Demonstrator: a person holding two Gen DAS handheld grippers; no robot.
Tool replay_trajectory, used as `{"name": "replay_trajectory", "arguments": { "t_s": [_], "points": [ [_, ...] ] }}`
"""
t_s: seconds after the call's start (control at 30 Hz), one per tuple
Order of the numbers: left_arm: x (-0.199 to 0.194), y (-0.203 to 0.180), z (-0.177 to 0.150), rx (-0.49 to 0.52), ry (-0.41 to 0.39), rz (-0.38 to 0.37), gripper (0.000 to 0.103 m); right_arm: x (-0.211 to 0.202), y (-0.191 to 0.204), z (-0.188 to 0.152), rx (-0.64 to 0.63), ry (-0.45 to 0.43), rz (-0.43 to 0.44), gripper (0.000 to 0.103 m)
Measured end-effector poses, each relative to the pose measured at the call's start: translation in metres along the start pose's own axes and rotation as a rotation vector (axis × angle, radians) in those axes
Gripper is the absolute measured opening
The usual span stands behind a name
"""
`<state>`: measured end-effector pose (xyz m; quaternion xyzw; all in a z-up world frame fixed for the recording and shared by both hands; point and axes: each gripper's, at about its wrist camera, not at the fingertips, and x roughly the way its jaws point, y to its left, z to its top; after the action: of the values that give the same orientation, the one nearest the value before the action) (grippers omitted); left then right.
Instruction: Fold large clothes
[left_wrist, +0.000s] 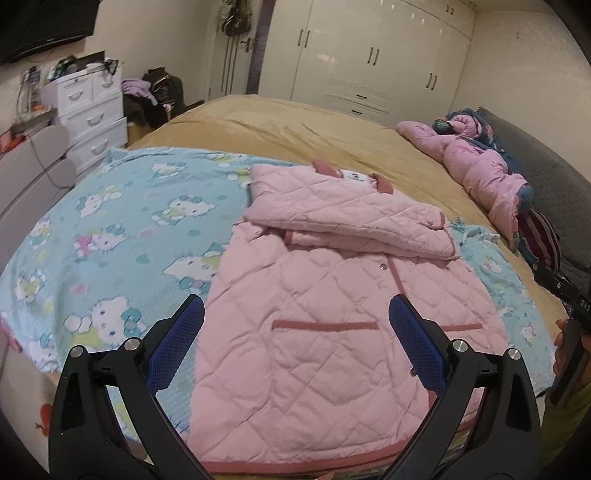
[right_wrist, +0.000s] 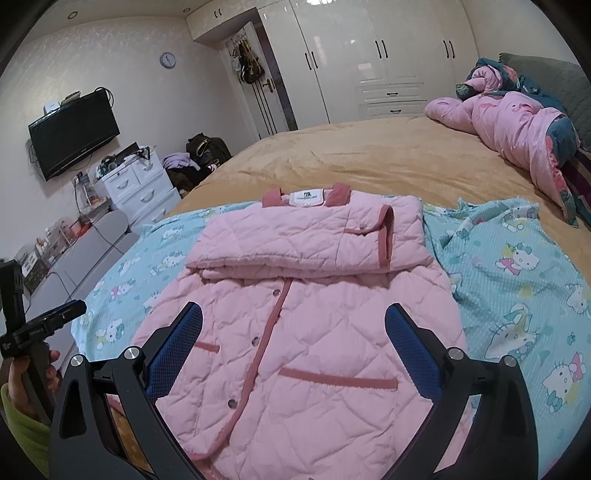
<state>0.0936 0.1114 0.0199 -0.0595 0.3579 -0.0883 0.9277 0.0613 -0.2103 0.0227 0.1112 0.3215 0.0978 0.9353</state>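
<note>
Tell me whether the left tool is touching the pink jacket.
Apart. The left wrist view shows the left tool open, hovering above the pink jacket, gripping nothing.

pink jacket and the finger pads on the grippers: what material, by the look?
Pink jacket: looks like padded quilted fabric, matte; diamond stitching puffs between seams, with darker pink trim. Finger pads: seemingly rubber or textured plastic, blue, with a fine dotted grip pattern; exact material unclear.

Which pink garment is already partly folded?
The quilted pink jacket lying on the cartoon sheet below both grippers; the other pink coat lies bunched by the headboard.
</note>
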Motion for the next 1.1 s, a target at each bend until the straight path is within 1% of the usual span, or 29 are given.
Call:
{"name": "replay_trajectory", "arguments": {
  "t_s": [0.2,0.37,0.53,0.83,1.1],
  "points": [
    [0.002,0.018,-0.015,-0.029,0.036,0.037,0.094,0.001,0.001,-0.012,-0.008,0.031,0.007,0.099],
    [0.008,0.029,-0.031,-0.019,0.076,0.083,0.094,0.001,0.000,-0.019,-0.013,0.048,0.011,0.099],
    [0.017,0.038,-0.050,-0.021,0.130,0.103,0.094,0.000,-0.002,-0.027,-0.016,0.061,0.022,0.099],
    [0.033,0.057,-0.077,-0.053,0.209,0.117,0.094,0.002,-0.007,-0.040,-0.017,0.088,0.027,0.099],
    [0.050,0.070,-0.100,-0.093,0.285,0.112,0.094,0.009,-0.019,-0.068,-0.007,0.155,0.002,0.099]
  ]
}}
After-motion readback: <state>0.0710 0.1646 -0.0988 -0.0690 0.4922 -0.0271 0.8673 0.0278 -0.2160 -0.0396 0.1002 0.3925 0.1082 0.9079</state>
